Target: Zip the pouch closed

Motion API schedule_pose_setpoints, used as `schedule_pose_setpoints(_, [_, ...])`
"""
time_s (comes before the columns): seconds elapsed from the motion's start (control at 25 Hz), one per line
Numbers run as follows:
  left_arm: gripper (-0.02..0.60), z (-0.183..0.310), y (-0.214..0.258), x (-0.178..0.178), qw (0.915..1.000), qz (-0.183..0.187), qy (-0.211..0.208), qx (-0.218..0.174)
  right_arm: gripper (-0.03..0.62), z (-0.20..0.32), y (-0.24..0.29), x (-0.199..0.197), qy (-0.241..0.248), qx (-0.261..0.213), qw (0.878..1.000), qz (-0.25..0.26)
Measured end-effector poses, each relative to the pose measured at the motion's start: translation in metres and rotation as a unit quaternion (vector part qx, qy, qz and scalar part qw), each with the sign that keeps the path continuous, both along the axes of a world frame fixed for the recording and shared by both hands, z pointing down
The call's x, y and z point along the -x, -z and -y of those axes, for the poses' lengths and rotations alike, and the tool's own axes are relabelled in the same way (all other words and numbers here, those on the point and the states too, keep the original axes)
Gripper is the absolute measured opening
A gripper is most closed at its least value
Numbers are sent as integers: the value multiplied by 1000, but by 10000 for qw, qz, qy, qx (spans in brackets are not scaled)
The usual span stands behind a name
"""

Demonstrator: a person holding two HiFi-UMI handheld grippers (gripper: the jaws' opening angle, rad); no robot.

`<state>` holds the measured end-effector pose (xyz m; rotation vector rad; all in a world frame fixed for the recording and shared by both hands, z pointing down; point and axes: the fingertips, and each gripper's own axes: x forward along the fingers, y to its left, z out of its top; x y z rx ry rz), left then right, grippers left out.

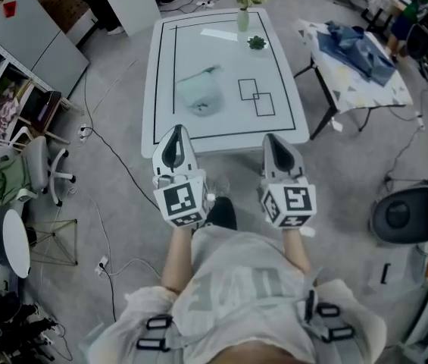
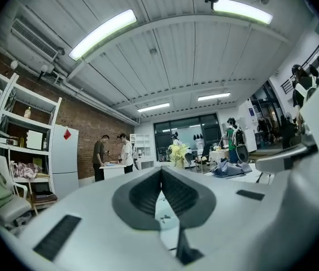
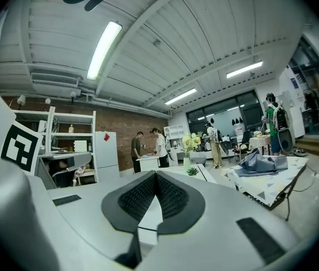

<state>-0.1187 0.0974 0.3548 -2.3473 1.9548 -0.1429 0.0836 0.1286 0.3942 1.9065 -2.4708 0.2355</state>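
Close below the camera, the person's left gripper (image 1: 176, 141) hovers level before the near edge of the table (image 1: 160, 139), jaws pressed together on nothing. Beside it, the right gripper (image 1: 277, 147) is likewise closed and empty. Neither grips, presumably because the pouch (image 1: 201, 93) lies farther off, flat on the table's left half.

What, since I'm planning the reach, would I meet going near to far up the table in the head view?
left gripper and right gripper, side by side at the near edge → pouch → small green plant → vase of flowers
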Motion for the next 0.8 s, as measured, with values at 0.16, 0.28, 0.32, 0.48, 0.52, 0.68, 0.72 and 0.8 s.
schedule_pose_setpoints(0.16, [8,69,-5,17,10000,51,8,57,6,58,4,17,-27,2,9998,-184])
schedule_pose_setpoints(0.28, [8,119,-6,26,9999,46,-52,112,6,102,9,23,-146,66,9995,-262])
schedule_pose_setpoints(0.32, [8,134,-5,29,9999,53,-73,123,6,116,12,25,-183,62,9994,-283])
schedule_pose_setpoints(0.48, [8,190,-4,43,9996,24,-231,143,6,172,21,36,-361,16,9988,-321])
schedule_pose_setpoints(0.52, [8,201,-5,45,9994,19,-296,160,6,184,21,39,-397,33,9987,-313])
schedule_pose_setpoints(0.68, [8,236,-10,47,9985,1,-490,223,6,220,24,48,-421,61,9986,-305])
schedule_pose_setpoints(0.72, [8,244,-10,46,9984,-24,-515,242,6,228,24,48,-422,88,9986,-312])
schedule_pose_setpoints(0.8, [8,257,-12,44,9978,-73,-587,284,6,241,21,50,-411,192,9983,-365])
